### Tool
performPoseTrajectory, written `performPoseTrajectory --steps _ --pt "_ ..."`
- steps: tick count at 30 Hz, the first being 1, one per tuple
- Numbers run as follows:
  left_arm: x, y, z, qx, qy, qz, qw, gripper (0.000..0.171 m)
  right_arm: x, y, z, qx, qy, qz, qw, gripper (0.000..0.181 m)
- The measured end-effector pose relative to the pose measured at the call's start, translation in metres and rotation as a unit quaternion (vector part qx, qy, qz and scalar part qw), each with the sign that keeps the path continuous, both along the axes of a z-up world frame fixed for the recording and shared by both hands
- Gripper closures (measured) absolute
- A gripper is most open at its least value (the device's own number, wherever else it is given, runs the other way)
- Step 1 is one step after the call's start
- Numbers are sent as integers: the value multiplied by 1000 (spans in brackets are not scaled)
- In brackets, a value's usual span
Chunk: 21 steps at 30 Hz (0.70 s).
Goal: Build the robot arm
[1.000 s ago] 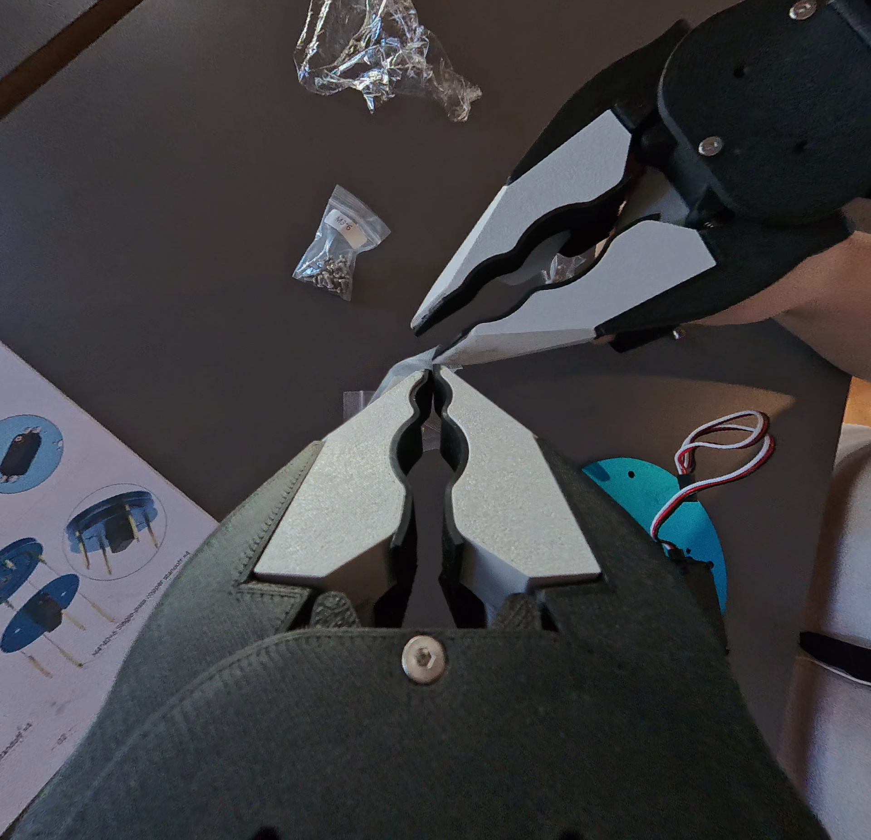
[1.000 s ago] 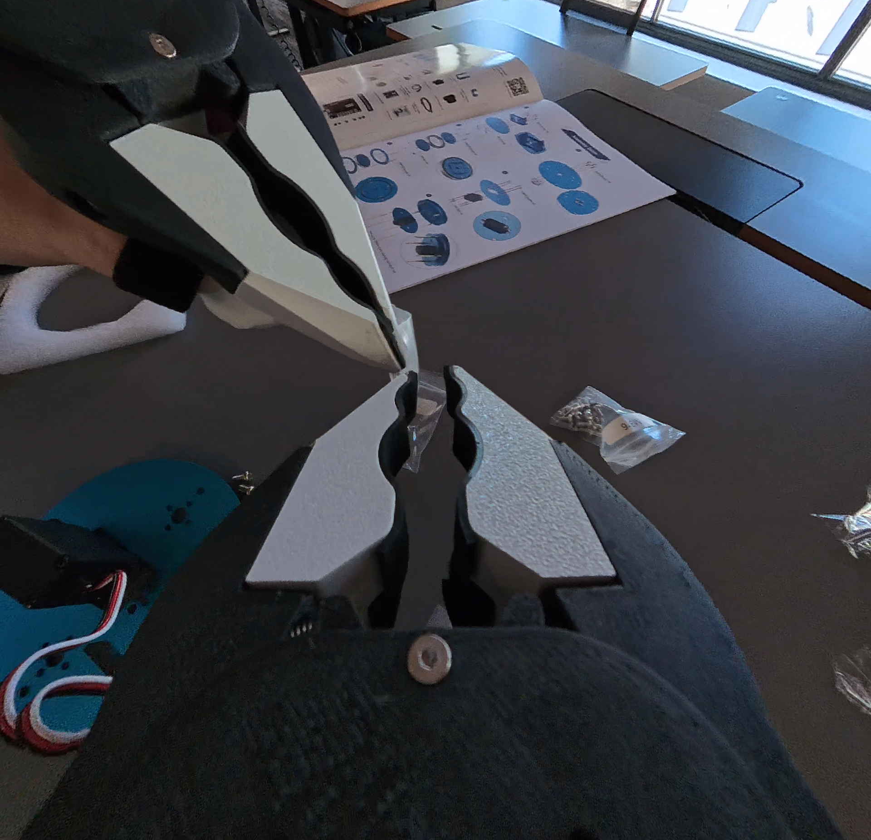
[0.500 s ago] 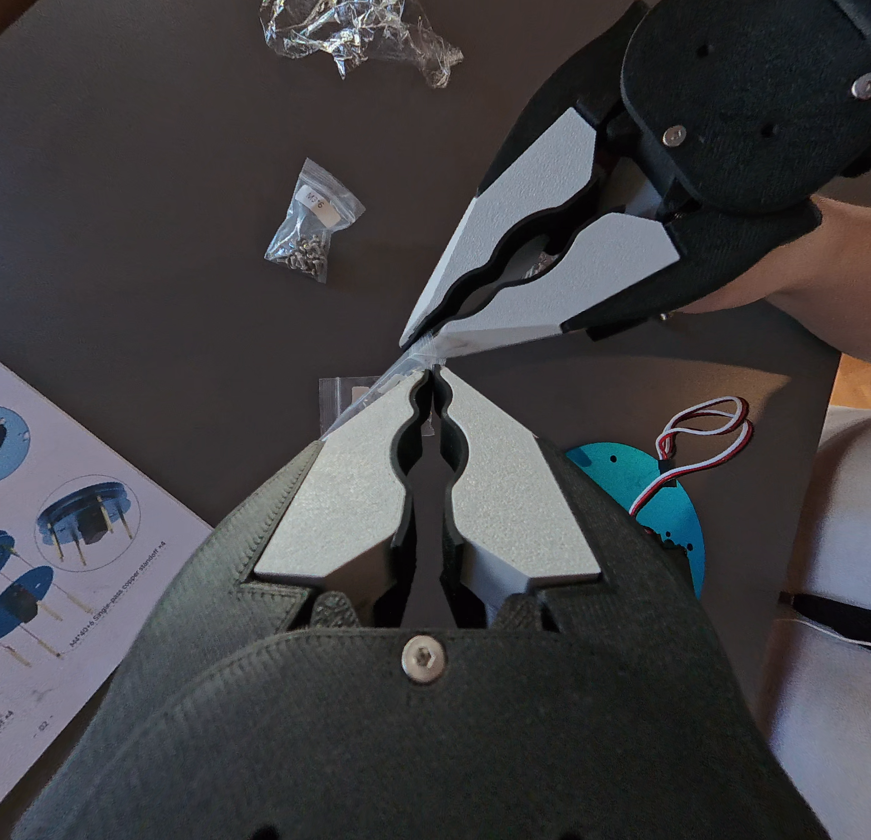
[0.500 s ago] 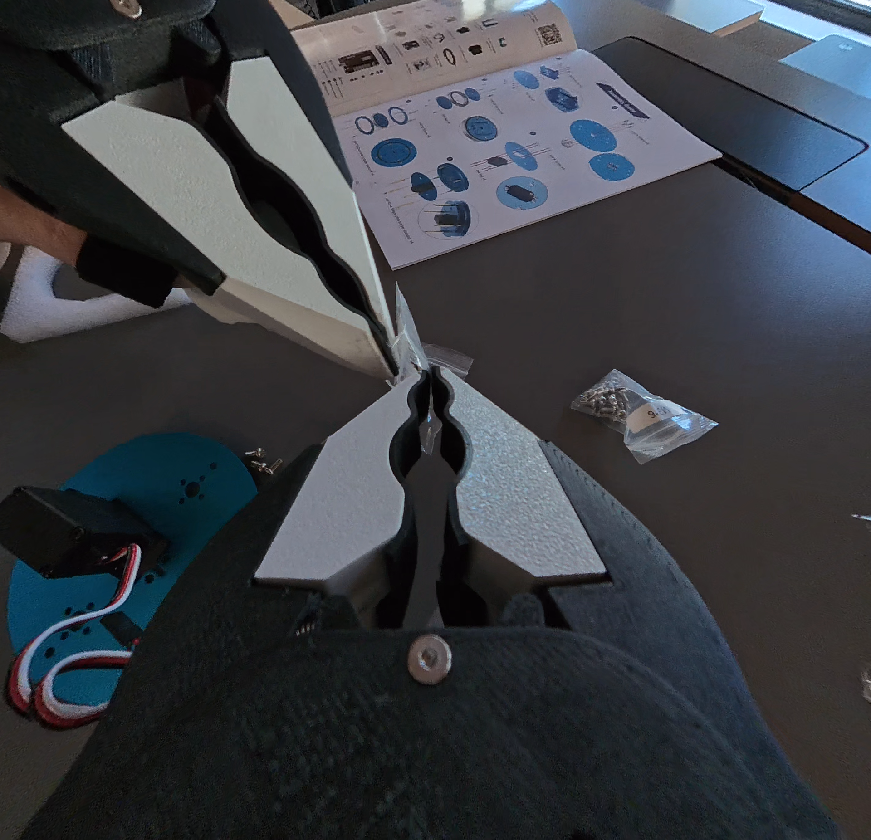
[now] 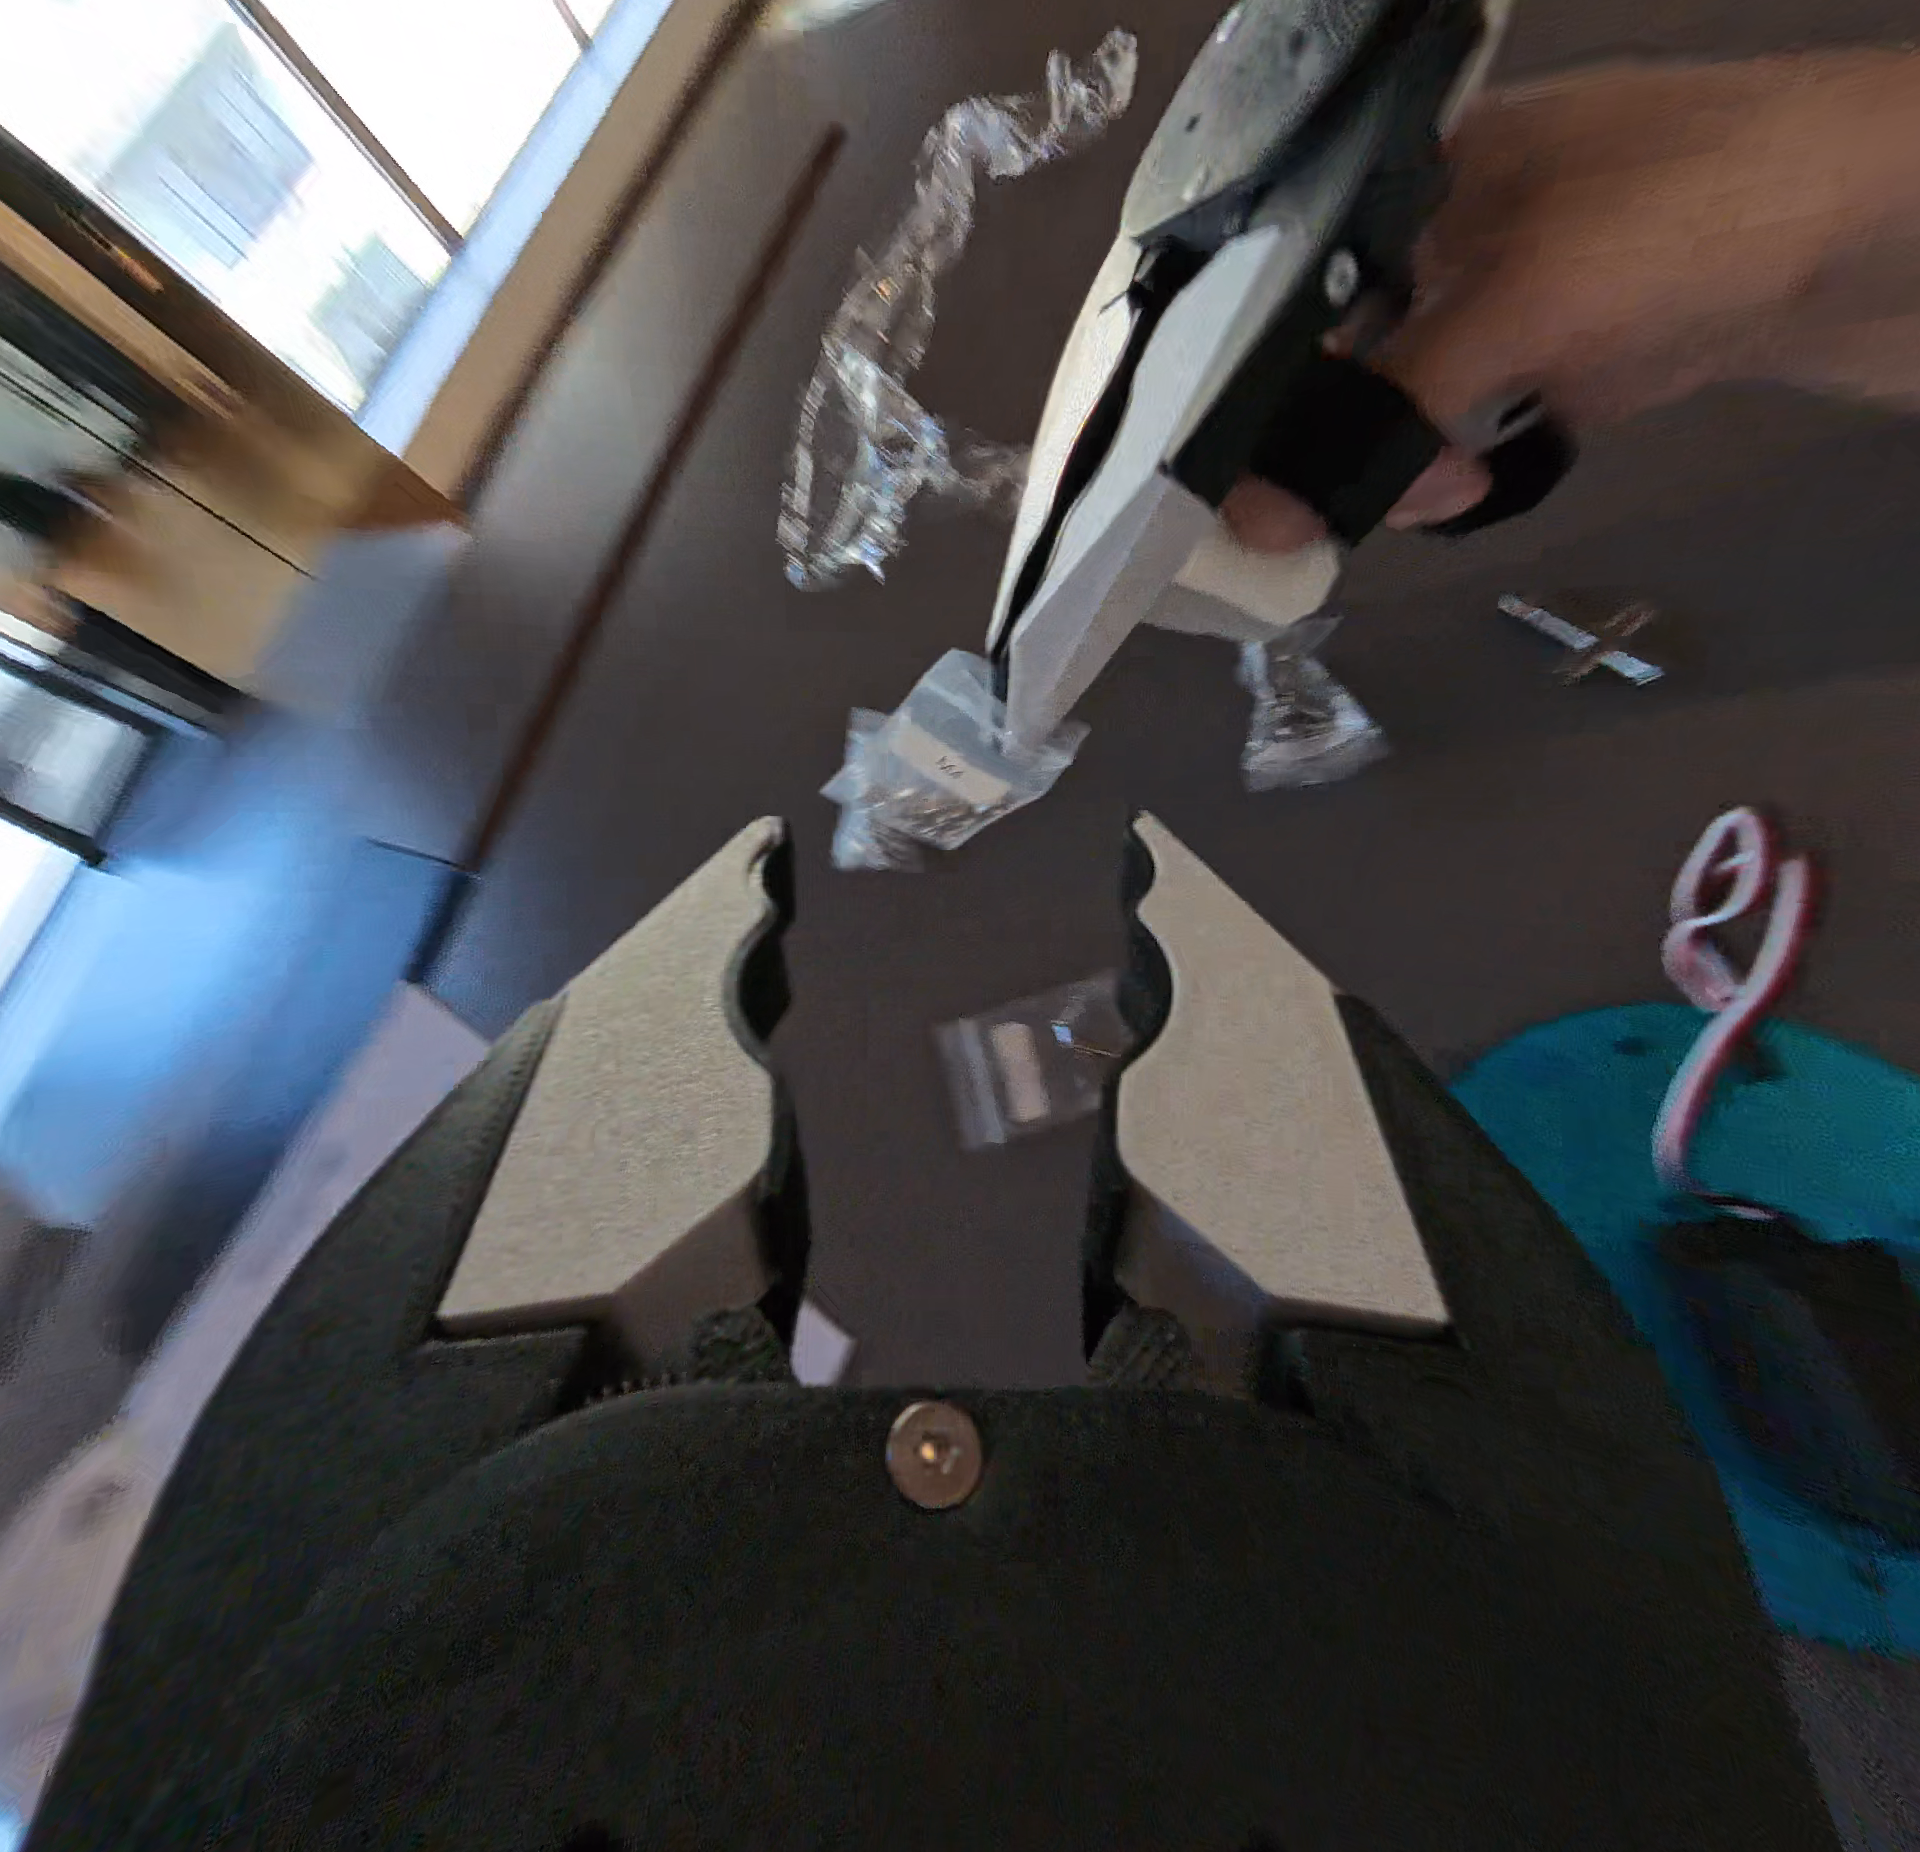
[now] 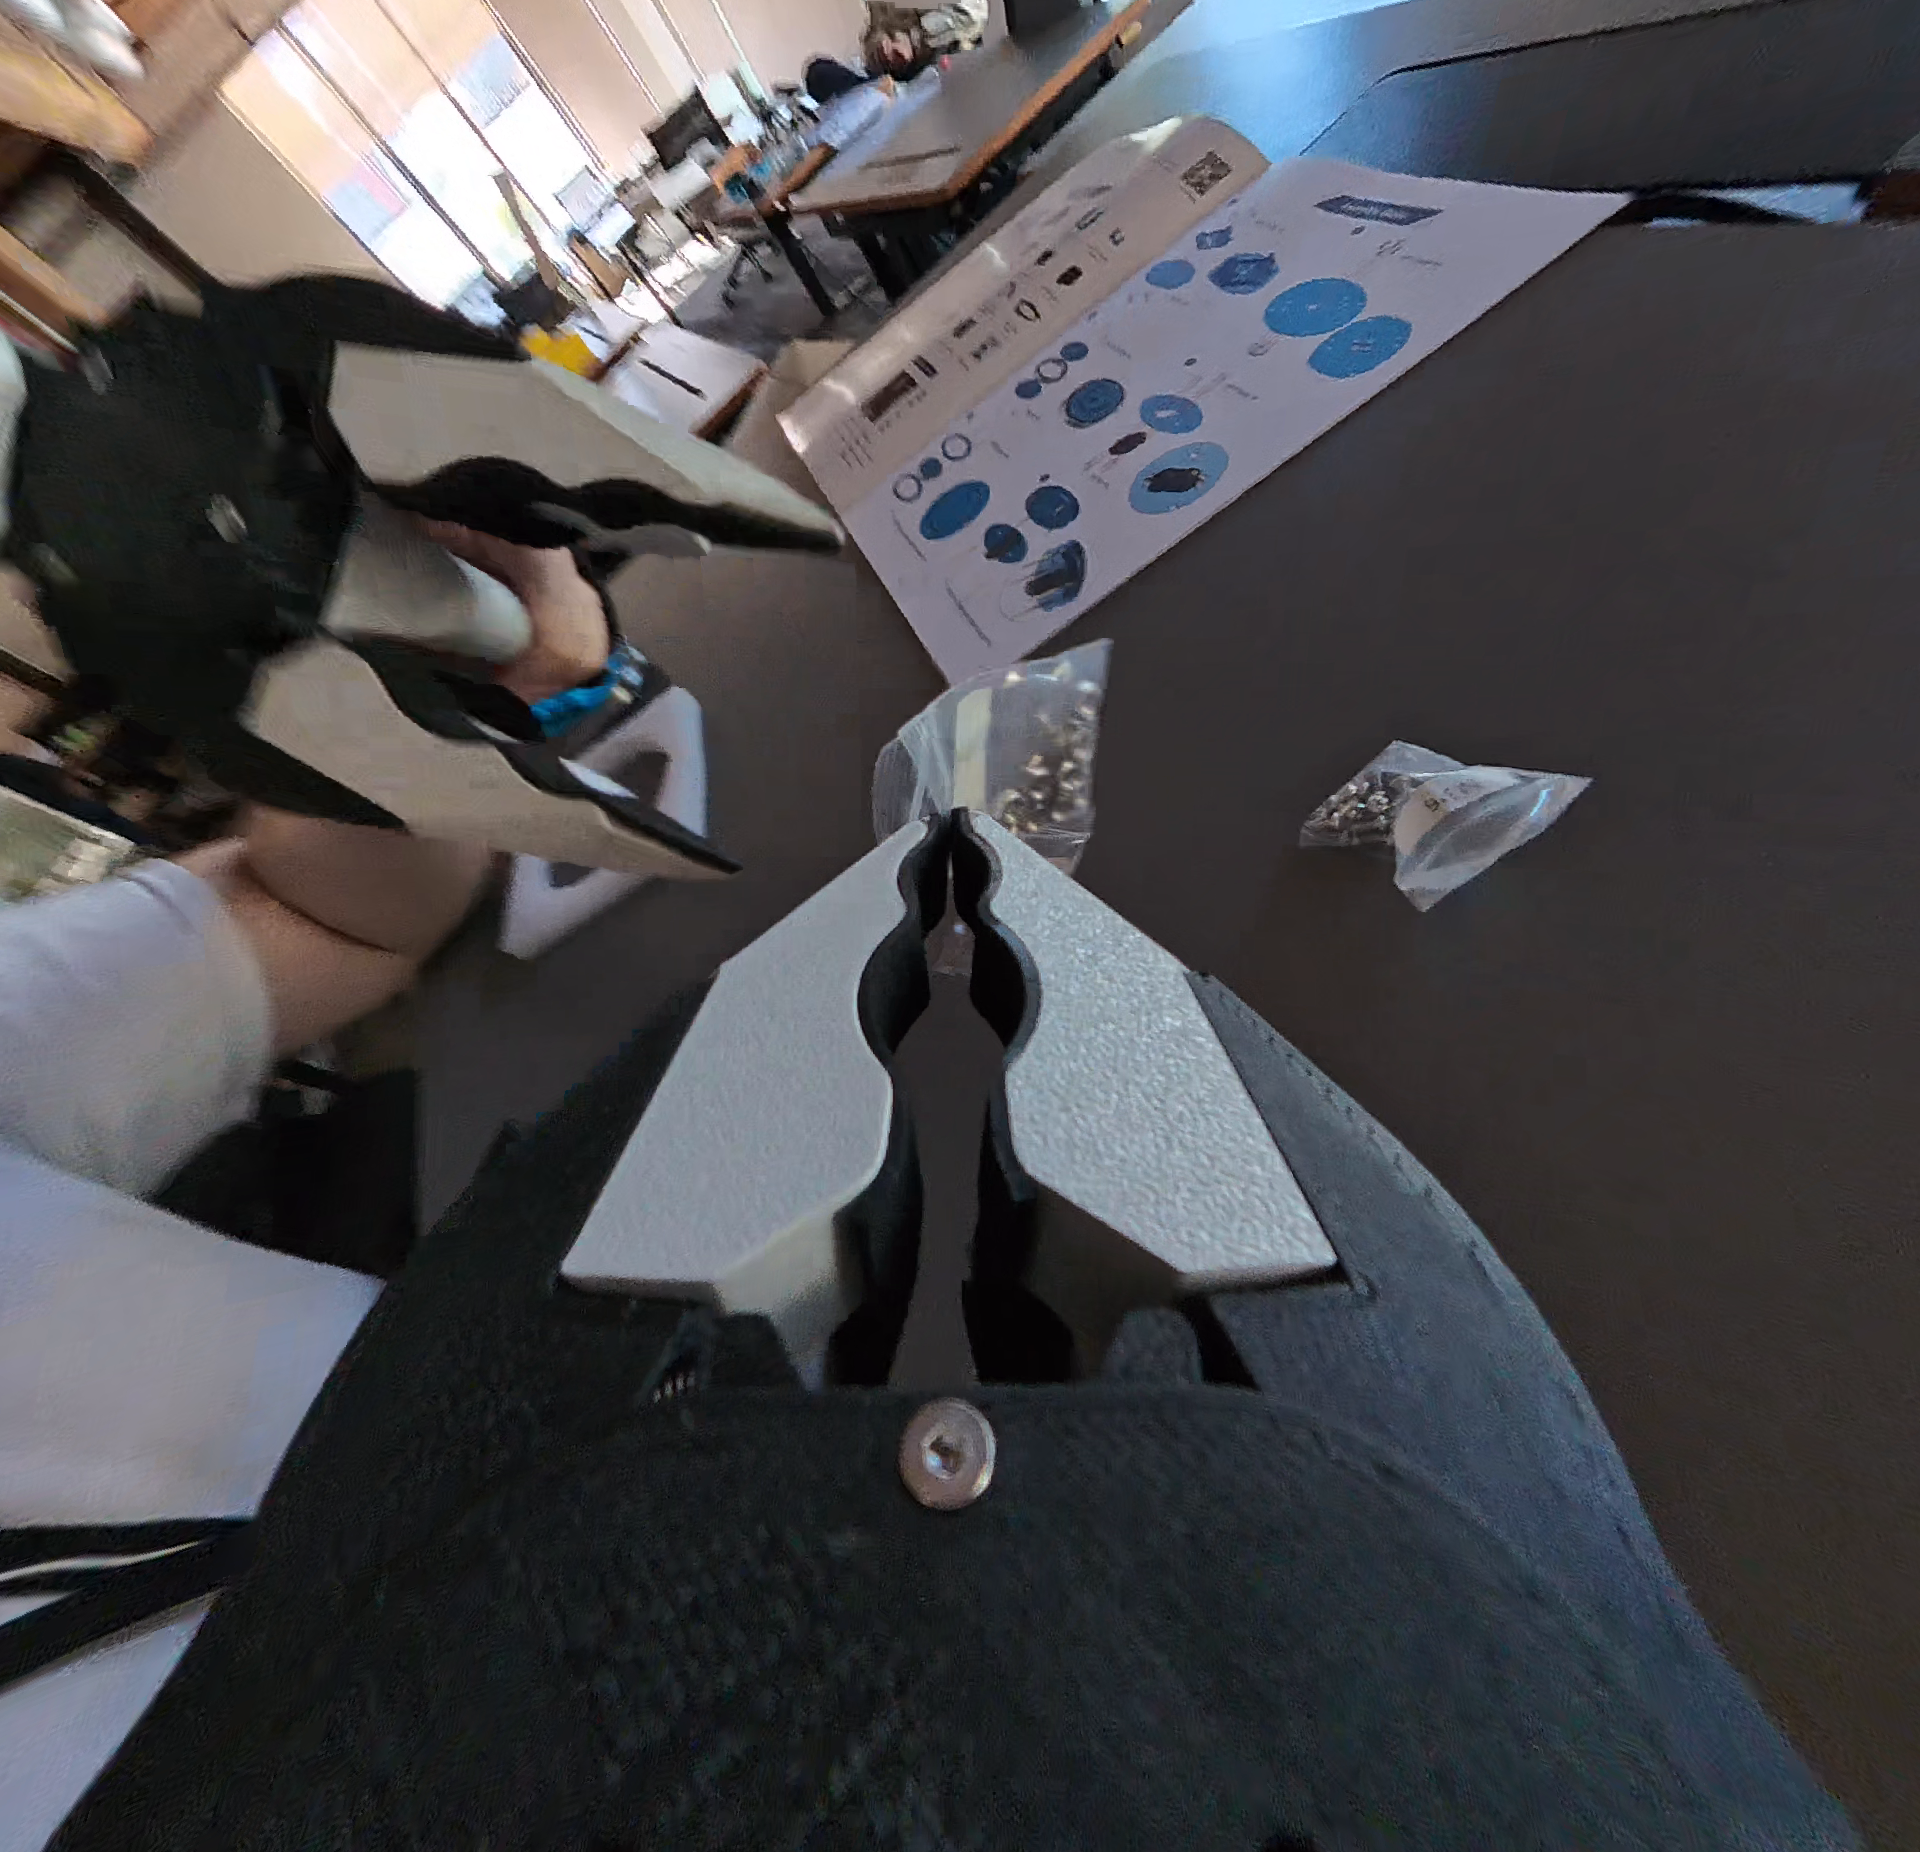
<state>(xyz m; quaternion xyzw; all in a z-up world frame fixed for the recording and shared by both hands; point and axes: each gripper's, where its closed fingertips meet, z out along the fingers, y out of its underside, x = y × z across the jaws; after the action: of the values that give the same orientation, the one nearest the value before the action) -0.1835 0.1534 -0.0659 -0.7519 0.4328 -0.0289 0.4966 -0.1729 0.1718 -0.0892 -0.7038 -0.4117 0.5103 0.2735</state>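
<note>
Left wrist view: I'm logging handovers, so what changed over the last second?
The left tool let go and opened. The right tool, shut on the small bag of screws, carried it up off the dark table. The other screw bag stayed put.

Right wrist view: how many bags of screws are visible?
2: the held bag pinched in the right tool, the loose bag on the table further right. Others may be hidden.
</note>
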Motion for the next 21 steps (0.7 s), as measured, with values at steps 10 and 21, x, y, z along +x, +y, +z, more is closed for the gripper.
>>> performPoseTrajectory --steps 10,21 --pt "27 -2 -14 120 73 -53 989 96 1 -28 2 -52 -18 60 997 181" --pt "32 -6 -20 143 97 -64 983 133 0 -39 -1 -46 -49 65 996 181"
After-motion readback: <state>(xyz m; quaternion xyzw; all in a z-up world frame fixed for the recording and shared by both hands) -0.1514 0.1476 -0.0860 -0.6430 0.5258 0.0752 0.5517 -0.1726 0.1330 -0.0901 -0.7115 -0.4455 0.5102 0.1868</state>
